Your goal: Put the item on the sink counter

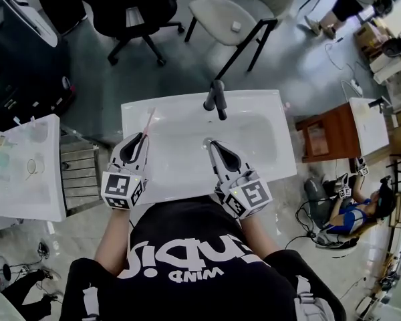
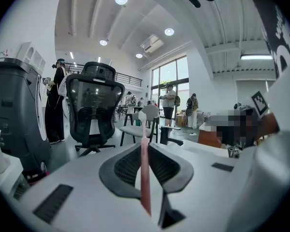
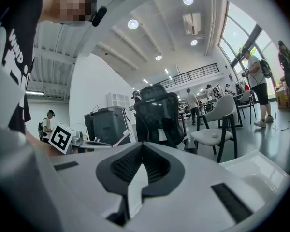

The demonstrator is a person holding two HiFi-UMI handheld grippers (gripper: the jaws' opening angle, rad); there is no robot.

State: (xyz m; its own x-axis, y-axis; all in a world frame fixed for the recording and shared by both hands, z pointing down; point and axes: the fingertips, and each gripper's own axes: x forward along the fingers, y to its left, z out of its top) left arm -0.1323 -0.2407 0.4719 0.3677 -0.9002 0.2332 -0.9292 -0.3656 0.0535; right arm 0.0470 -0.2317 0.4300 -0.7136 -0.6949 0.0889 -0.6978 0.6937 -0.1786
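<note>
Left gripper [image 1: 142,138]: clamped on pink toothbrush [image 1: 149,121] (head pointing forward), above sink counter [image 1: 135,110], left rim | right gripper [image 1: 212,144]: closed, empty, over basin [image 1: 187,136] | advice: lower to flat rim, lay it level, then release.

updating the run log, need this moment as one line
left hand-held gripper: shut on pink toothbrush, not set down | right hand-held gripper: shut, empty | both: over sink

A black office chair [image 1: 130,9] and a pale-seated chair [image 1: 230,12] with dark legs stand side by side on the grey floor [image 1: 287,65]. A dark machine [image 1: 20,59] sits at far left, near a white side surface [image 1: 43,186]. At right stands a brown wooden cabinet [image 1: 329,132], with a person in blue [image 1: 351,209] seated on the floor nearby.
</note>
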